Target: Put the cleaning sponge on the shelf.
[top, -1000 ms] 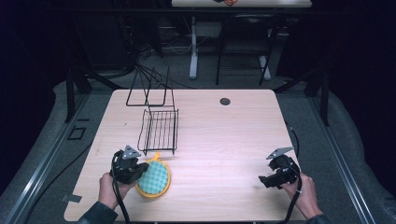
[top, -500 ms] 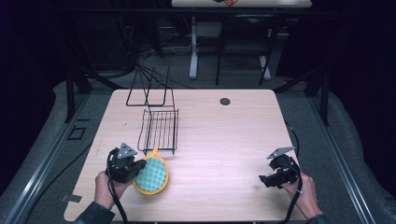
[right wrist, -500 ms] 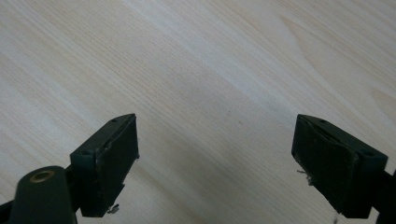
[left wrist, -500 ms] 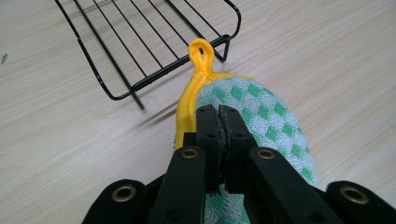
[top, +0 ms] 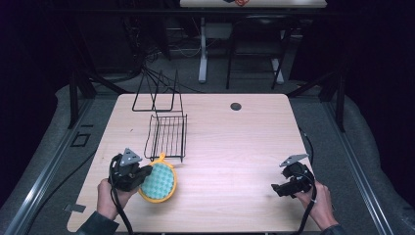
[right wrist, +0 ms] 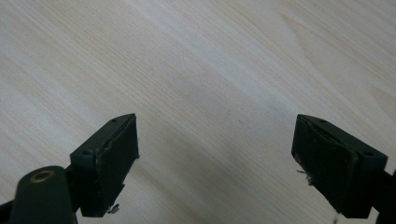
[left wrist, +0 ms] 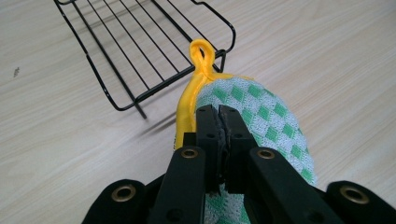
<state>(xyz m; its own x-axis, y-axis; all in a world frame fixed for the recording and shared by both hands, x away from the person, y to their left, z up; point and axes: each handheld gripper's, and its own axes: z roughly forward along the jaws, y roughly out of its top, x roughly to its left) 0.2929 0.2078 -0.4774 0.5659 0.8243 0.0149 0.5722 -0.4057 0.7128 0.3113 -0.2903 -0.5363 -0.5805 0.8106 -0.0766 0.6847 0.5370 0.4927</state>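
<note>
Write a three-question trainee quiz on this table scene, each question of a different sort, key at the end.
1. True or false: the left tongs are shut on the round green-checked pot holder with yellow trim.
2. Which stands nearest the pot holder's yellow loop? A) the black wire rack B) the right tongs C) the dark round grommet in the wooden table
3. Fill in: the right tongs are ____ over bare wood.

Key: 1 true; 2 A; 3 open.

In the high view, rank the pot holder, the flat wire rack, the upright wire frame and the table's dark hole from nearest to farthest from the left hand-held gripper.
1. Pot holder, clamped in the left hand-held gripper.
2. Flat wire rack, just beyond.
3. Upright wire frame, far edge.
4. Dark hole, far right.
</note>
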